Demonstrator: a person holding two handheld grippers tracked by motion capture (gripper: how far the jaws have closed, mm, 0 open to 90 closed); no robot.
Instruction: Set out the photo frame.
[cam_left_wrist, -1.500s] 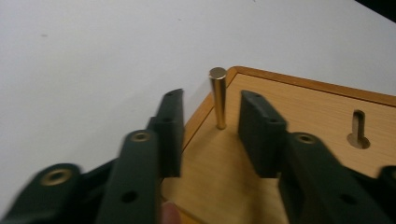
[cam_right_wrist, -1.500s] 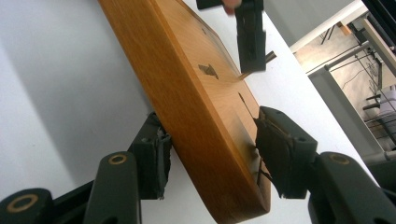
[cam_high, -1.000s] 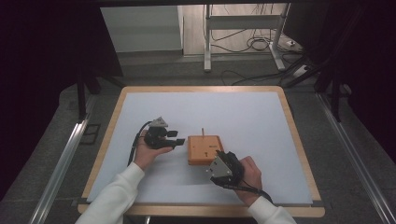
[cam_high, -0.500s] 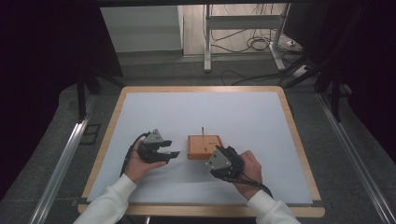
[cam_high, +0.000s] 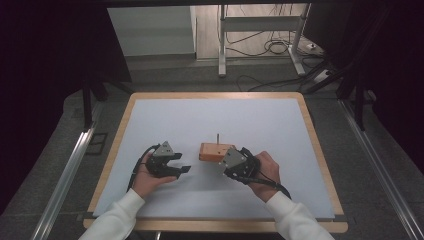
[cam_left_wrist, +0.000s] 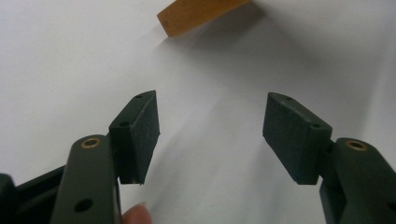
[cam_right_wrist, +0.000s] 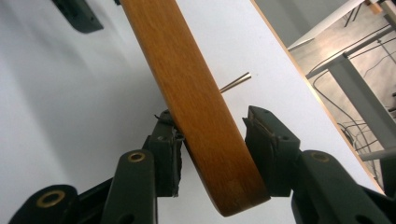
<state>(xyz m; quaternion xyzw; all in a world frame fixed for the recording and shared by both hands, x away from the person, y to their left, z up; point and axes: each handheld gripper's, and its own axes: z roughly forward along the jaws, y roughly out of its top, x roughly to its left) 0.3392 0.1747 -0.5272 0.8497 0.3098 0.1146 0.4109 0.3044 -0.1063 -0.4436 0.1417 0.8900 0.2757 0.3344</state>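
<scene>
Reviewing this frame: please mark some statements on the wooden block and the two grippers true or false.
1. The right gripper has the wooden block between its jaws. True.
2. The left gripper holds the block. False: its jaws are open with nothing between them, the block lies ahead.
3. A thin metal pin rises from the block. True.
4. The block sits on the floor. False: it is over the white table.

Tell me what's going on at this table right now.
A person works with two handheld grippers on a white table. The right gripper is clamped across the edge of a wooden block with a thin metal pin, its jaws just closing. The left gripper is open and empty, jaws just widening, beside the block.
</scene>
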